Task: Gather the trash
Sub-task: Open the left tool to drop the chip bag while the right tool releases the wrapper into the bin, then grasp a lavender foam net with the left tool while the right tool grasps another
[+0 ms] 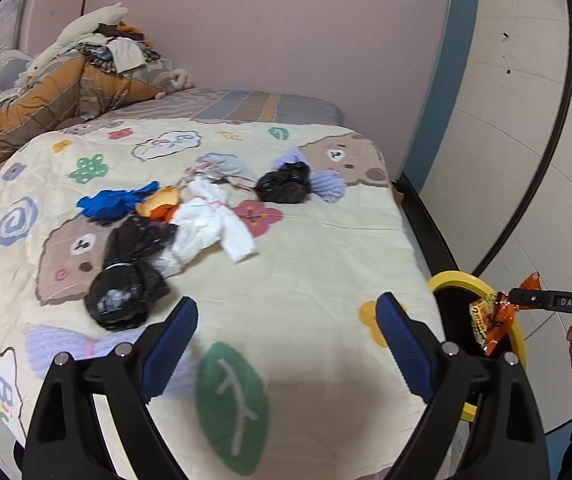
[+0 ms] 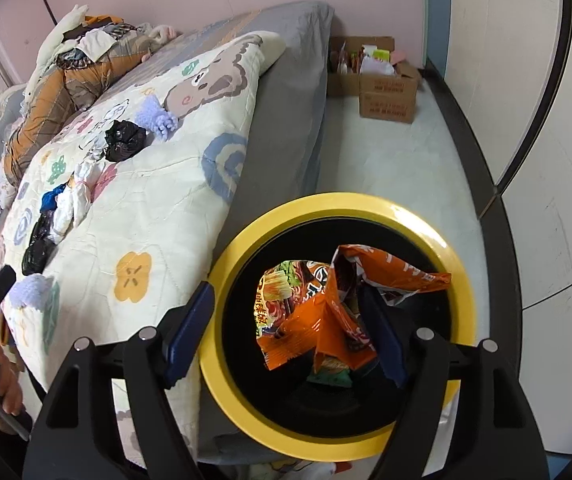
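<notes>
Orange snack wrapper point(image 2: 326, 312), print unreadable, sits between your right gripper's point(image 2: 286, 336) spread jaws over the yellow-rimmed bin point(image 2: 426, 216); pads look clear of it. "DAS" shows on that gripper. Left gripper point(image 1: 286, 344) is spread, empty, above the quilt point(image 1: 318, 264). Three black bags remain, nearest one point(image 1: 124, 300).

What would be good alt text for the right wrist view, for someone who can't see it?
An open right claw hangs over a yellow-rimmed black bin, with a crumpled orange snack wrapper between its fingers above the bin's mouth. Beside the bin is a bed with a cartoon-bear quilt scattered with crumpled bags; cardboard boxes stand on the floor beyond.
</notes>
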`<act>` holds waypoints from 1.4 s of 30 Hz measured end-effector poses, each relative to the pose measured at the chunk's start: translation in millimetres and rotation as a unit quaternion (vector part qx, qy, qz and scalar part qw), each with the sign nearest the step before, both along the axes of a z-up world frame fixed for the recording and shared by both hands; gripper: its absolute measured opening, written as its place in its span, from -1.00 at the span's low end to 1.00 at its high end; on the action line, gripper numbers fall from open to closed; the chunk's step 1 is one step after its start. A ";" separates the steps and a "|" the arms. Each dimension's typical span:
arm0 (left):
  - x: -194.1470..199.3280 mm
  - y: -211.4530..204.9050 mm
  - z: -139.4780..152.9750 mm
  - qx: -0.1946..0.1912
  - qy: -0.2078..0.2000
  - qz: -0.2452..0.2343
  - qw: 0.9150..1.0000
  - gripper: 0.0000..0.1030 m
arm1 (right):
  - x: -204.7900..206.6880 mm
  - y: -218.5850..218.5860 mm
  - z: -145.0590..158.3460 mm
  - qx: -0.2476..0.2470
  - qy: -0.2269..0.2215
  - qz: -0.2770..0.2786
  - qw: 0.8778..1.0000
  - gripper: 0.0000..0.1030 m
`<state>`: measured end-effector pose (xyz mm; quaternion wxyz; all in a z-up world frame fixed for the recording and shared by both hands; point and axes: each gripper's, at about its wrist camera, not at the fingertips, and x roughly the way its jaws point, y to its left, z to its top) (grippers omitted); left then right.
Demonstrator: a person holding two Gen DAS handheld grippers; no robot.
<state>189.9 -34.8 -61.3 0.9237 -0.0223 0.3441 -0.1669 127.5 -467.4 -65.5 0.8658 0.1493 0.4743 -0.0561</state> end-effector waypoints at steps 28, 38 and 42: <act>-9.2 142.2 -31.5 -0.010 0.011 0.130 0.991 0.70 | 36.1 42.5 -11.2 -0.063 0.088 0.023 0.994 0.56; -14.9 156.4 -35.3 -0.026 0.004 0.127 0.992 0.70 | 48.3 32.9 -36.1 -0.116 0.202 0.038 0.972 0.61; -16.0 164.4 -38.5 -0.036 0.006 0.131 0.991 0.70 | 48.0 32.8 -34.2 -0.153 0.220 0.027 0.963 0.62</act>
